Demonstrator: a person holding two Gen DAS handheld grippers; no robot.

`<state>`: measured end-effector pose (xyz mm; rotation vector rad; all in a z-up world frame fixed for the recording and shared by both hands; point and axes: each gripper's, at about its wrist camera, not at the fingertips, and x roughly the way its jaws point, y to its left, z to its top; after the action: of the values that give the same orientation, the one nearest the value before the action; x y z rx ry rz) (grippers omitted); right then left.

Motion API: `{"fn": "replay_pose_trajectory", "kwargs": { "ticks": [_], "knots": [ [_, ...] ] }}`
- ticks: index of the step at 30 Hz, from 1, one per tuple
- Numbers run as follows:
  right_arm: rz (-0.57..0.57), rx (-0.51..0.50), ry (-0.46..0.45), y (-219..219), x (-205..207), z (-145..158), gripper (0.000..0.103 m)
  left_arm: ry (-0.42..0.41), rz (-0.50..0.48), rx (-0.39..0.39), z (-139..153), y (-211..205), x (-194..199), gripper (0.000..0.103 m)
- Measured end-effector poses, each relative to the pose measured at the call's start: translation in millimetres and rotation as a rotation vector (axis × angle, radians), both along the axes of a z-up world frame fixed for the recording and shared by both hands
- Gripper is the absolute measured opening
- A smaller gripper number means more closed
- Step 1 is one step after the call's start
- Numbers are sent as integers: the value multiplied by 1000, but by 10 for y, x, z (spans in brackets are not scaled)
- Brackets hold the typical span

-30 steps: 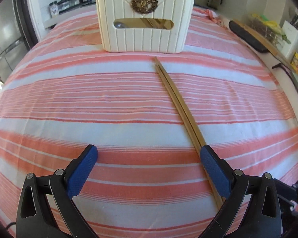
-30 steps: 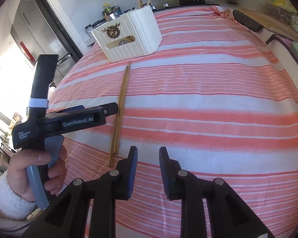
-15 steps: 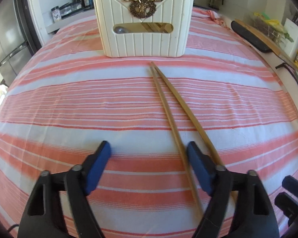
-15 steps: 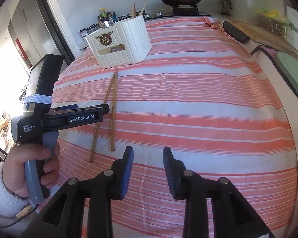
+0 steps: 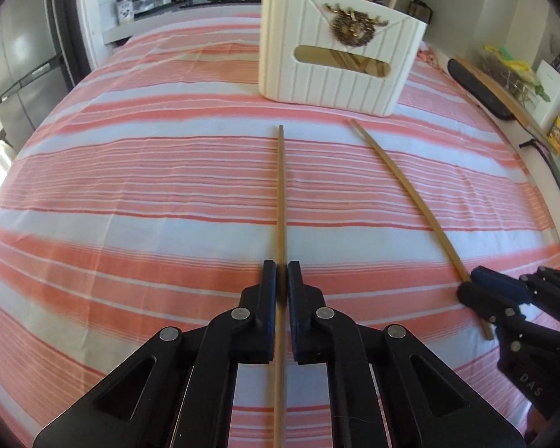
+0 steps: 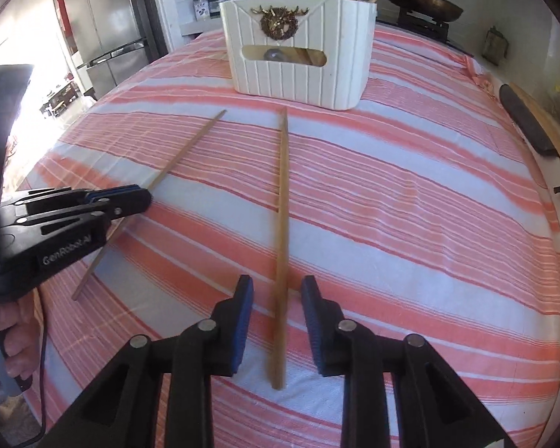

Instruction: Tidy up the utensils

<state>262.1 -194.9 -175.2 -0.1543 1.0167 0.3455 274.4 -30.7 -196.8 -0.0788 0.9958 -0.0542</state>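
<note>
Your left hand-held gripper (image 5: 282, 274) pinches one chopstick (image 5: 280, 194); your right hand-held gripper (image 6: 276, 295) is spread around the other chopstick (image 6: 283, 224). Thin, stiff, slippery: grip near the thick end.

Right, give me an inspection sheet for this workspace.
Surface: striped tablecloth, flat.
Job's things: white caddy holding utensils; left chopstick and right chopstick lie in front of it, apart.
Clutter: dark oblong pad at the table's right edge.
Grippers: left gripper shut on left chopstick; right gripper open, straddling right chopstick.
Cables: dark cable below the left gripper's handle.
Surroundings: fridge, pan on a stove.
</note>
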Motion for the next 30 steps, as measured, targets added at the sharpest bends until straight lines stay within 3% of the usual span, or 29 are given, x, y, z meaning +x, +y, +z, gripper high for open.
{"fn": "replay_pose_trajectory", "kwargs": {
  "ticks": [1, 11, 12, 13, 14, 15, 16, 17, 24, 27, 30],
  "knots": [
    [-15, 6, 6, -31, -28, 0, 8, 1, 14, -1, -2, 48, -3, 6],
    [-200, -28, 35, -542, -616, 53, 8, 6, 42, -28, -12, 325, -104, 7],
    [-206, -27, 32, -573, -655, 62, 8, 7, 33, -38, -6, 336, -110, 11],
    [-214, -21, 22, -602, -680, 81, 10, 9, 19, -51, -2, 338, -106, 24],
    [-218, -11, 10, -629, -698, 100, 17, 10, 5, -64, 10, 333, -120, 34],
    [-219, 5, 1, -649, -703, 119, 27, 9, -4, -64, 24, 324, -115, 62],
    [-221, 22, -8, -662, -702, 135, 52, 2, -1, -49, 40, 312, -119, 82],
    [-225, 35, -18, -672, -699, 147, 62, -11, 3, -30, 57, 306, -128, 87],
    [-181, 11, 13, -575, -421, 15, 61, 19, -27, 32, -65, 280, -60, 89],
    [-155, -50, -24, -470, -441, -27, 63, 3, -45, 75, -95, 234, -98, 96],
    [-161, -34, -42, -488, -464, -34, 64, -12, -48, 81, -107, 223, -123, 99]
  ]
}}
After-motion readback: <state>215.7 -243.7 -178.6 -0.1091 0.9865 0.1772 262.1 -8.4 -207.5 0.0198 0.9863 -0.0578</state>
